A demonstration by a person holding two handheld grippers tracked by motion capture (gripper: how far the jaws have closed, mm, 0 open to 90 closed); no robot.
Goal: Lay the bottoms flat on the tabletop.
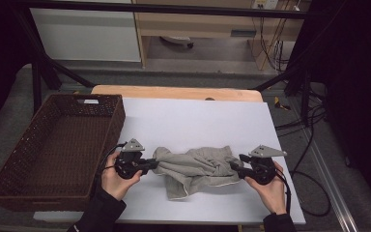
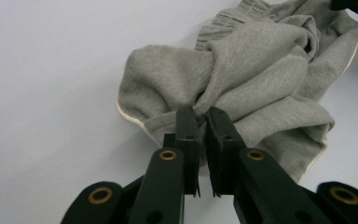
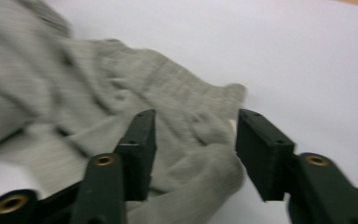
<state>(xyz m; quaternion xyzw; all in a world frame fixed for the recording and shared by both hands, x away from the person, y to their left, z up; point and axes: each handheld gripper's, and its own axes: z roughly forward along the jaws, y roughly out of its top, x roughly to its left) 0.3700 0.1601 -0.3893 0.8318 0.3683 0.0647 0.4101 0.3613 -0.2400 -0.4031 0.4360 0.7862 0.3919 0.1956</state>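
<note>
A crumpled grey cloth (image 1: 195,166) with a pale hem lies in the middle of the white table top (image 1: 198,118). My left gripper (image 1: 153,165) sits at the cloth's left end. In the left gripper view its jaws (image 2: 200,115) are pinched shut on a fold of the grey cloth (image 2: 256,79). My right gripper (image 1: 233,167) is at the cloth's right end. In the right gripper view, which is blurred, it (image 3: 196,127) stands open with a bulge of the cloth (image 3: 200,163) between its jaws, and the pads do not press on it.
A large brown wicker basket (image 1: 117,123) stands empty at the table's left edge, close to my left hand. A wooden strip (image 1: 174,92) runs along the table's far edge. Black frame posts and cables (image 1: 309,145) are at the right, off the table.
</note>
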